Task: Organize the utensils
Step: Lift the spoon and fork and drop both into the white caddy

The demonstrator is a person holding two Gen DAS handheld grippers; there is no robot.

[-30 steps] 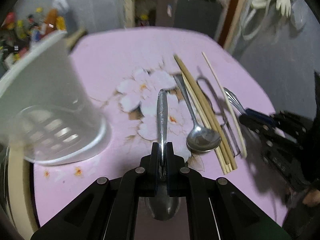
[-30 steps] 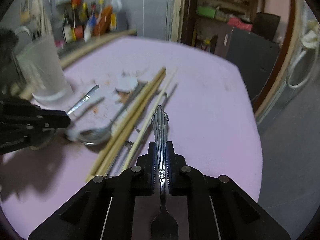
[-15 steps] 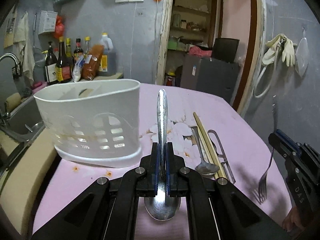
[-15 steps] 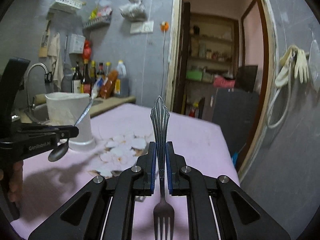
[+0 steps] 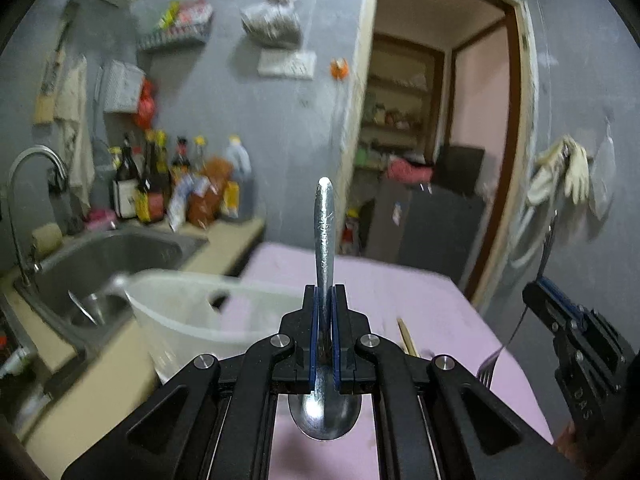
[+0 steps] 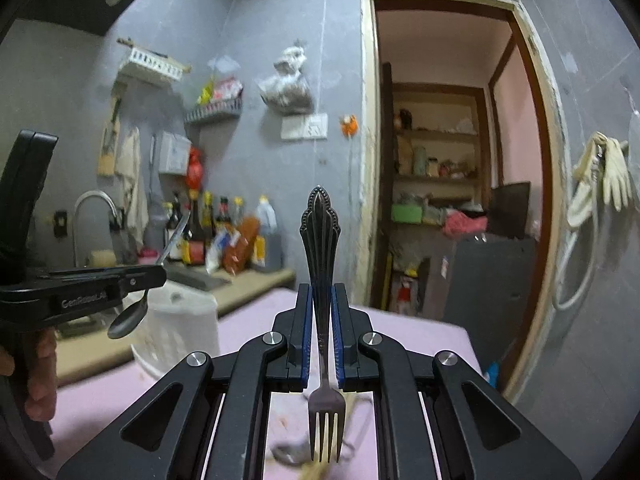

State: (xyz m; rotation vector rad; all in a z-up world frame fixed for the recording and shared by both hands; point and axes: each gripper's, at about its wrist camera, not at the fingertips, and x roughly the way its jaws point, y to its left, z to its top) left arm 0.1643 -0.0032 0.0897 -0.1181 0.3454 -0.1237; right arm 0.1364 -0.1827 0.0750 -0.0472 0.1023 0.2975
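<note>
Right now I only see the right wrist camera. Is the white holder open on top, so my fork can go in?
Observer: Yes. The left wrist camera shows the rim of the white utensil holder from above, and its top is open. The inside is too blurred to tell what is in it.
Operator: I see a tap. Is there a sink under it?
Observer: Yes, there is a steel sink beside the holder. Something shiny lies in its basin, but it is too blurred to name.
Operator: Is anything left on the table?
Observer: At least one thing: the tip of a wooden chopstick shows on the pink tablecloth.
</note>
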